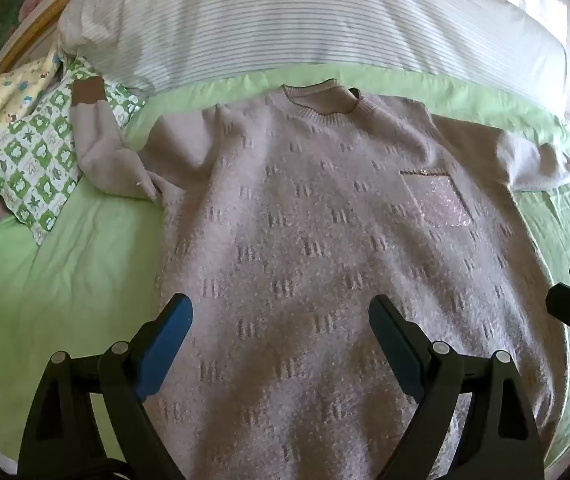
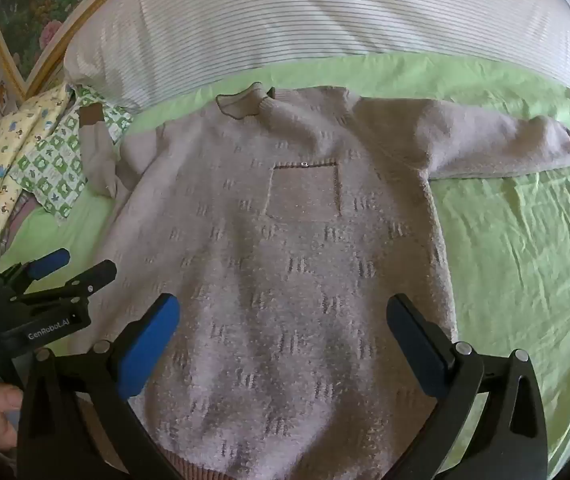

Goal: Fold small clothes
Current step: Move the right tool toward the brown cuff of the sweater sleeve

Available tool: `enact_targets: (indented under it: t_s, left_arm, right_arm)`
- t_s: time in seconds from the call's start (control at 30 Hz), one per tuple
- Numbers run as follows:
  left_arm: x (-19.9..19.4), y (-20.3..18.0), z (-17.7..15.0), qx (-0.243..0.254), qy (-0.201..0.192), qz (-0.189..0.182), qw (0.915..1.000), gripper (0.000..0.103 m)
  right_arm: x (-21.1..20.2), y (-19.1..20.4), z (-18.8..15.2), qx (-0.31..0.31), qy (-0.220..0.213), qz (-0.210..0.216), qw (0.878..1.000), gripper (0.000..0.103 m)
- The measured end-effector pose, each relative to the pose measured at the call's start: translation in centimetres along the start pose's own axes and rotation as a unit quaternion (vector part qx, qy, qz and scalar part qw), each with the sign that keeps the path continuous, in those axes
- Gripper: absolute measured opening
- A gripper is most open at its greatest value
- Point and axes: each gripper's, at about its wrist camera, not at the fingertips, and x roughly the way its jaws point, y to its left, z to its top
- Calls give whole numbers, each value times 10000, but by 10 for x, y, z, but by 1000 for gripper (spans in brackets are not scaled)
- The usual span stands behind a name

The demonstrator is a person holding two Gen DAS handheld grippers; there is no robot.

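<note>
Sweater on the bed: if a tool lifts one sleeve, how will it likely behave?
The sweater would probably sag and drape; its left sleeve already lies crumpled. The fuzzy knit likely grips well and drags on the green sheet. It looks thick, so fairly heavy.

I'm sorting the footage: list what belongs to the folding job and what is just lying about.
Job:
- pale pink knitted sweater with chest pocket
- left gripper, open
- right gripper, open

Lying about:
- green checked patterned cloth
- yellow printed cloth
- white striped bolster pillow
- green bedsheet
</note>
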Motion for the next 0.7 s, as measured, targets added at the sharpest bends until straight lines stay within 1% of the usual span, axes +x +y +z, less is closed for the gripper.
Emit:
enact_targets:
  t_s: [0.17,0.23,0.33,0.43,0.53,0.67,0.7]
  left_arm:
    - [-3,-8,4,140,-2,95,9999,91]
    - [-3,-8,4,153,-5,78,9999,91]
    - [-2,-8,4,133,3,30,9999,91]
    - [-1,-9,3,66,-11,-37,10000,91]
    - [3,-6,2,-17,73,-121,9999,91]
    - [8,-6,6,-54,196,-113,9997,91]
    - [10,-6,7,-27,172,-50,9998,91]
  right_arm:
    - [-3,-1,-1,9,-31,-18,10000,103]
    - [-5,-1,-2,19,-38,-17,10000,103]
    - [-3,-3,4,20,-26,-8,10000,103]
    - [-3,-3,3,34,-43,20,10000,103]
    - [0,-6,2,100,-15,40,9999,103]
    - [-3,-16,2,246,-10,41,9997,103]
    - [-3,-20,3,286,-15,35,9996,103]
